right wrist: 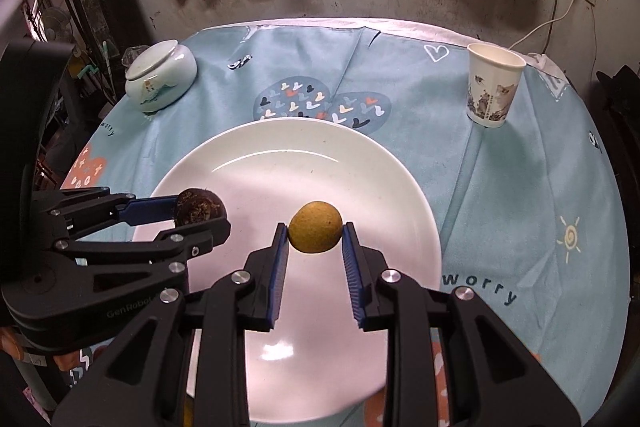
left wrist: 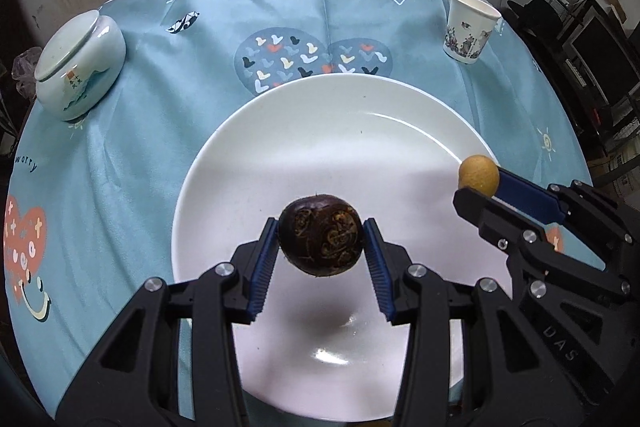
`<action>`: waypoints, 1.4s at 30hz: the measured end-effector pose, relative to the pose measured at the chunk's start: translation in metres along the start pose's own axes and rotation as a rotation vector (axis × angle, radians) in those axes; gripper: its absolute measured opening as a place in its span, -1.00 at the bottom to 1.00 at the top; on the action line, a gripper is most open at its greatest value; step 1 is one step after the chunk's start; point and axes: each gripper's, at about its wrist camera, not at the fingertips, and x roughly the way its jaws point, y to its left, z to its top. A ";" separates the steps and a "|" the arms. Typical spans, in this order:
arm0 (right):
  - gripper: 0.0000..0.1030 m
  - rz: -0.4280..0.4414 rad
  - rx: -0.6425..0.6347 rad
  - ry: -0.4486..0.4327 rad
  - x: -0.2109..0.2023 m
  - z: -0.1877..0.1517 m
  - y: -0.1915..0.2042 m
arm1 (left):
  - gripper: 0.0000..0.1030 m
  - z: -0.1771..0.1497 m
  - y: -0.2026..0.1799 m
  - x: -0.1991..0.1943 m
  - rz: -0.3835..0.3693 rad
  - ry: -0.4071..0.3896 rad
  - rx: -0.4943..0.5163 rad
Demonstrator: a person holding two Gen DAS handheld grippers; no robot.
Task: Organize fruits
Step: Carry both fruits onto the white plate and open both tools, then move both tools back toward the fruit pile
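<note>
A large white plate [left wrist: 280, 147] lies on the blue tablecloth; it also shows in the right wrist view [right wrist: 280, 163]. My left gripper [left wrist: 321, 241] is shut on a dark brown round fruit [left wrist: 321, 241] and holds it above the plate's near half. My right gripper [right wrist: 315, 233] is shut on a small yellow-brown round fruit [right wrist: 315, 231], also above the plate. In the left wrist view the right gripper [left wrist: 478, 183] comes in from the right with the yellow fruit [left wrist: 478, 174]. In the right wrist view the left gripper [right wrist: 200, 213] holds the dark fruit [right wrist: 198, 209] at the plate's left edge.
A pale green lidded ceramic jar [left wrist: 78, 63] stands at the far left of the table, also in the right wrist view [right wrist: 160, 75]. A printed paper cup [left wrist: 470, 27] stands far right, also in the right wrist view [right wrist: 492, 85]. A small wrapper [left wrist: 182, 23] lies behind.
</note>
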 end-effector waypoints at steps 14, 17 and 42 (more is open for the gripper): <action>0.18 -0.025 0.055 0.045 0.014 0.003 -0.016 | 0.13 -0.003 0.002 0.005 0.037 -0.005 0.006; 0.18 -0.030 0.028 0.038 0.003 0.001 -0.011 | 0.13 -0.004 -0.001 -0.005 0.039 -0.018 0.013; 0.29 -0.002 -0.033 -0.117 -0.160 -0.099 0.064 | 0.55 -0.134 -0.018 -0.157 0.073 -0.207 0.058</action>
